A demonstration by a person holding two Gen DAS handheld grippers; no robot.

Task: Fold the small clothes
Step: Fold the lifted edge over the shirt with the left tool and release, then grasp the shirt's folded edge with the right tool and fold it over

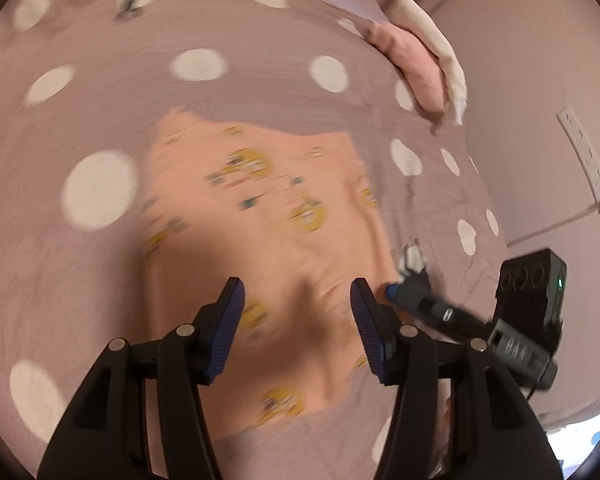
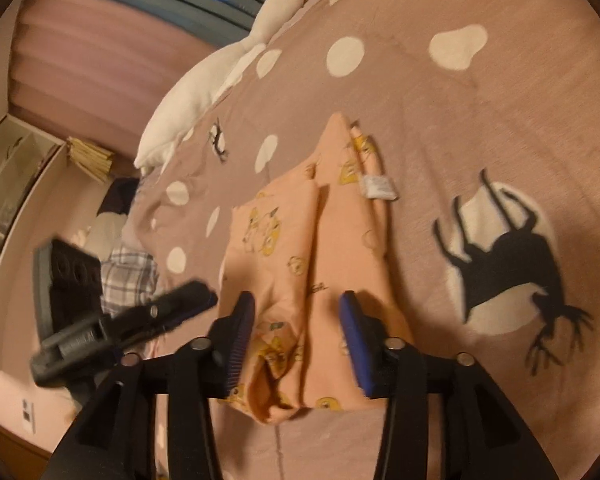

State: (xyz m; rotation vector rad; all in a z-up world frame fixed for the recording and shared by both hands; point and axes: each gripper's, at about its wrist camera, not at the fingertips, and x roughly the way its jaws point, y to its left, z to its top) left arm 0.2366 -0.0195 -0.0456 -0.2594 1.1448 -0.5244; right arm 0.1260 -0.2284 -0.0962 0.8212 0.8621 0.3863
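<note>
Two grippers, each with its blue-padded jaws spread apart and empty, hover over a peach printed garment (image 2: 320,264) lying folded lengthwise on a mauve polka-dot bedspread (image 2: 480,120). The left gripper (image 1: 298,320) and right gripper (image 2: 296,336) flank its near end; a white plush goose (image 2: 220,76) lies farther up the bed.

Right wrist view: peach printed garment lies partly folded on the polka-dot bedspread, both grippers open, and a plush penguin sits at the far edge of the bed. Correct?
One thing is off: the plush at the far edge is a white goose with an orange beak, not a penguin, as the right wrist view shows. The rest holds: the peach garment lies partly folded on the polka-dot bedspread, and the left gripper and right gripper are both open.
</note>
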